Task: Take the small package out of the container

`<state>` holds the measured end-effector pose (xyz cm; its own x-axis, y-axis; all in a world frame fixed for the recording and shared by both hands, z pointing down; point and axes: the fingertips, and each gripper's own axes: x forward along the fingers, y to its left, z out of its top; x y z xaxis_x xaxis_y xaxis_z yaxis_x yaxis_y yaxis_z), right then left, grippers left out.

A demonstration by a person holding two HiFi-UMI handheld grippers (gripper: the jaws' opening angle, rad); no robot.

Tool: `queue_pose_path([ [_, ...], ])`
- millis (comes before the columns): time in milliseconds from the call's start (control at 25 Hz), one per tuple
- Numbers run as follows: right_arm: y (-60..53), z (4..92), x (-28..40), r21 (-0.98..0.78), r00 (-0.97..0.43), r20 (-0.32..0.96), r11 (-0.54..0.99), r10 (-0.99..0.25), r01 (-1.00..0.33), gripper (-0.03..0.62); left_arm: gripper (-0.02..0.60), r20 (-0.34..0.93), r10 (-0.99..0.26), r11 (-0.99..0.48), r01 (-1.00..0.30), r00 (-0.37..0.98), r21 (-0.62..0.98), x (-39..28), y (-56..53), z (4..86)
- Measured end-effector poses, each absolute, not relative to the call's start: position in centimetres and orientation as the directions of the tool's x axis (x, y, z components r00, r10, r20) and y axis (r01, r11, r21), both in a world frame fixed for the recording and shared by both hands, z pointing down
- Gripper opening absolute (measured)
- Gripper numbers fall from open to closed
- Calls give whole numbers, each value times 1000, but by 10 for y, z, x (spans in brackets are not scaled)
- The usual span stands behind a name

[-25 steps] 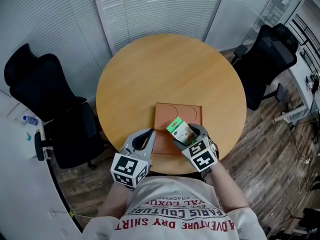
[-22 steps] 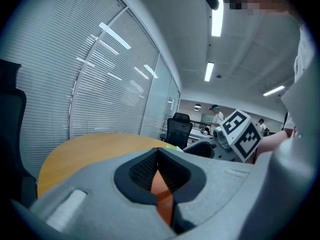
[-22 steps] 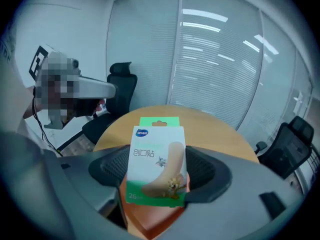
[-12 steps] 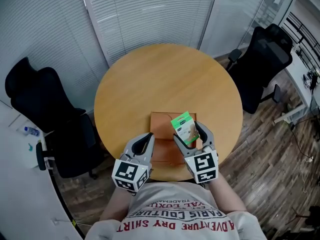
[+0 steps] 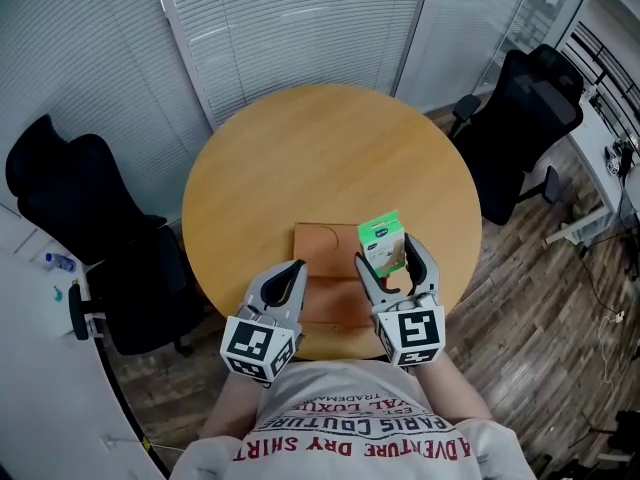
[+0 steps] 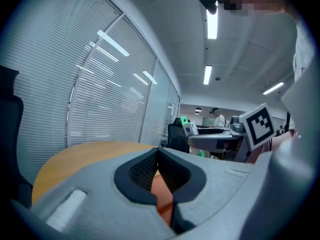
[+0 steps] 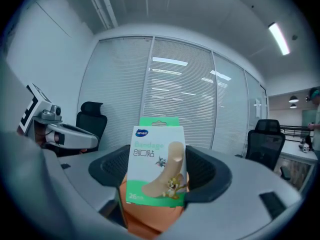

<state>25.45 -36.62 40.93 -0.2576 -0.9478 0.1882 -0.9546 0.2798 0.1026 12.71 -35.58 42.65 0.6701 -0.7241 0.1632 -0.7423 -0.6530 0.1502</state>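
Note:
A flat orange container (image 5: 322, 268) lies on the round wooden table (image 5: 320, 158), near its front edge. My right gripper (image 5: 390, 258) is shut on the small package (image 5: 383, 242), a green and white box of plasters. It holds the box upright above the container's right edge. In the right gripper view the package (image 7: 156, 164) stands between the jaws of the right gripper (image 7: 157, 174), with the orange container (image 7: 150, 219) below it. My left gripper (image 5: 288, 280) hovers over the container's left front part. In the left gripper view the jaws of the left gripper (image 6: 159, 160) are shut and hold nothing.
Black office chairs stand at the left (image 5: 90, 218) and the right (image 5: 525, 118) of the table. Behind the table runs a glass wall with white blinds (image 5: 300, 28). The person's torso is at the table's front edge.
My right gripper has carried the package up and to the right, from over the container's middle to its right edge. The left gripper has stayed about where it was.

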Motion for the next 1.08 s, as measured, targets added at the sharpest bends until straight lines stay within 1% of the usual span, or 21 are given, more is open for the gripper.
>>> queue_pose_path([
  [240,-366,411,255,112,-258,201,283,-945,-952,353,12,163,-726,-654,-744,668,134,129,-357,423],
  [520,-368,410,254,64,-250,182,265,-951,-962,353,12,176,-726,-660,-746,665,94,124,-359,426],
  [840,-364,413,257,28,-249,177,258,-952,-966,353,12,156,-722,-671,-738,674,77,129,-359,416],
  [1080,-363,414,255,50,-256,171,268,-951,-962,353,12,154,-742,-656,-754,653,40,118,-364,411],
])
